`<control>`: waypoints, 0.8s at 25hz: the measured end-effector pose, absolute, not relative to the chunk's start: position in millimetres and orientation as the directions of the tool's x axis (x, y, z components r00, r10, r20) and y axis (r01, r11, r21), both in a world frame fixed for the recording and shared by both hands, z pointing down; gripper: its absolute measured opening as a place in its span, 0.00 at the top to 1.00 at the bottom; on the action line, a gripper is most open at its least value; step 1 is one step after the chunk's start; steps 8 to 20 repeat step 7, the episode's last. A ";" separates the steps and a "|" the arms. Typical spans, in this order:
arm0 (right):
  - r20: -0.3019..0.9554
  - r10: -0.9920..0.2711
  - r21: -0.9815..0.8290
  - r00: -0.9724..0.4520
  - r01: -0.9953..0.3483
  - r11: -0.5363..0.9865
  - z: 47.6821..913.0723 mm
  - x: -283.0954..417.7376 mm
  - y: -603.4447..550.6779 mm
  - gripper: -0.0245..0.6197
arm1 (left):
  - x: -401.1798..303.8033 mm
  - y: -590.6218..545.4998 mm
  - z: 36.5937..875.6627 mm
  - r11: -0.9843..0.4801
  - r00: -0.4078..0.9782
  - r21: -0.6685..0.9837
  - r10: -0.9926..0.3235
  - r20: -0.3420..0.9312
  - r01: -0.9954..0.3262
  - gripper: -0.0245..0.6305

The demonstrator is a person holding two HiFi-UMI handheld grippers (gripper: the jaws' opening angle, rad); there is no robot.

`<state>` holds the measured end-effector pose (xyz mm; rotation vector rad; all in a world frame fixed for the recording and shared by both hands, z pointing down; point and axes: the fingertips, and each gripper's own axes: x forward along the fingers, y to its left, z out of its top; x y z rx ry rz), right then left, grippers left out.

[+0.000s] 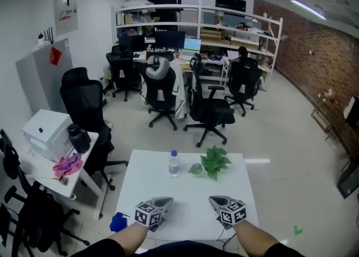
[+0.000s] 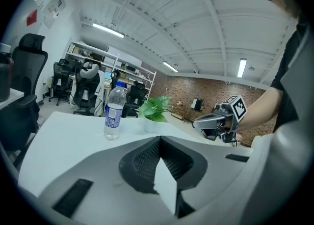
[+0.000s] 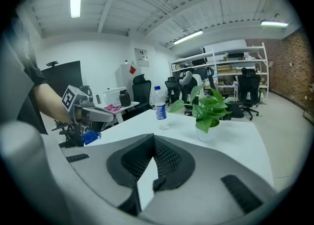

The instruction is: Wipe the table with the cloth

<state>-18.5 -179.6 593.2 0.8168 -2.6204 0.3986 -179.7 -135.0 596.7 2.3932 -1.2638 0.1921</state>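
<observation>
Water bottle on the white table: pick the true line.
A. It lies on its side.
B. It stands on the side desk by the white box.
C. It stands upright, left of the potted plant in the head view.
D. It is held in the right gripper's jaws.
C: the water bottle stands upright on the table, with the potted plant just to its right and apart from it.
</observation>
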 end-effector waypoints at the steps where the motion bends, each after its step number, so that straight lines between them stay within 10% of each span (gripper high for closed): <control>1: 0.423 -0.484 -0.155 -0.766 -0.588 0.794 593.4 -19.3 -180.2 0.94 | -179.8 -135.4 597.2 -0.495 0.576 0.304 -0.755 0.314 -0.814 0.96; 20: 0.430 -0.482 -0.147 -0.763 -0.586 0.797 593.2 -23.5 -185.6 0.94 | -182.1 -140.0 599.2 -0.492 0.576 0.309 -0.751 0.323 -0.814 0.96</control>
